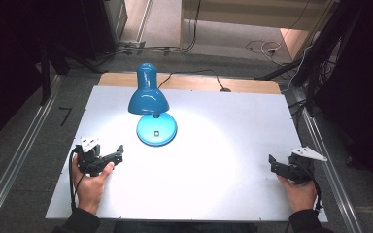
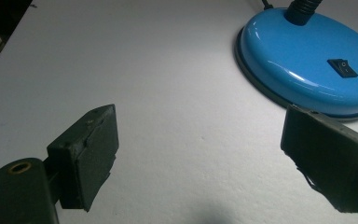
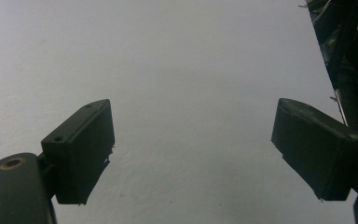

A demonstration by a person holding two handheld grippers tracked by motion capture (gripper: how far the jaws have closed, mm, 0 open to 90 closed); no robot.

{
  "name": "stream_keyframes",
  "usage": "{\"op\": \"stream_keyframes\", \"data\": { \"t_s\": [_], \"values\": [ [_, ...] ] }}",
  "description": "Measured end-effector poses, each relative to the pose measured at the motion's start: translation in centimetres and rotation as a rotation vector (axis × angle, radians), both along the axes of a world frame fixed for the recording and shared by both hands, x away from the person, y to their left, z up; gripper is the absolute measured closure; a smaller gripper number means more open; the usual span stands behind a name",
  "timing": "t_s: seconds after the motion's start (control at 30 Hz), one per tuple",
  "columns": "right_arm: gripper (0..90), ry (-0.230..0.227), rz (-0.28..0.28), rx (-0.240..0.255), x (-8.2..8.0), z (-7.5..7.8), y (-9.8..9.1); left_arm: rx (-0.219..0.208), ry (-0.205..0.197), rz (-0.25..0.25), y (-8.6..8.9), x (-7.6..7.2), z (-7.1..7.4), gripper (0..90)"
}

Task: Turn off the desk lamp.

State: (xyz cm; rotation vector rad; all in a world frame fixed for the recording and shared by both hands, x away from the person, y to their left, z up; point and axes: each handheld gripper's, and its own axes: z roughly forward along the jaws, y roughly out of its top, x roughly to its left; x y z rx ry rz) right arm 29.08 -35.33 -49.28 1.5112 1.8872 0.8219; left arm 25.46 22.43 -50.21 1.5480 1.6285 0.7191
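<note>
White matte tabletop [image 1: 233, 160]: broad bare surface in front of and to the right of the glossy blue metal desk lamp [image 1: 148, 92]. Lamp stands left of centre toward the far edge, on a round domed base [image 2: 307, 56] with a black rocker switch [image 2: 342, 67] (lit, shade tilted down). Left gripper [image 1: 118, 154]: just in front-left of the base, jaws apart, empty. Right gripper [image 1: 273, 163]: well apart from the lamp near the right edge, jaws apart, empty. Black cables [image 1: 194, 75] trail beyond the far edge.
</note>
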Motion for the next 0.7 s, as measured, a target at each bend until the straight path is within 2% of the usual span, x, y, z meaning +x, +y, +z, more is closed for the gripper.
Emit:
{"op": "stream_keyframes", "data": {
  "t_s": [0.33,0.7],
  "values": [
    [12.1,-0.001,-0.004,0.001,-0.01,0.02,-0.03,0.008,-0.004,-0.018,-0.63,0.52,0.0,13.2],
    [12.1,-0.007,-0.008,0.001,-0.01,0.03,-0.14,-0.017,-0.005,-0.02,-0.87,1.0,-0.03,13.2]
  ]
}}
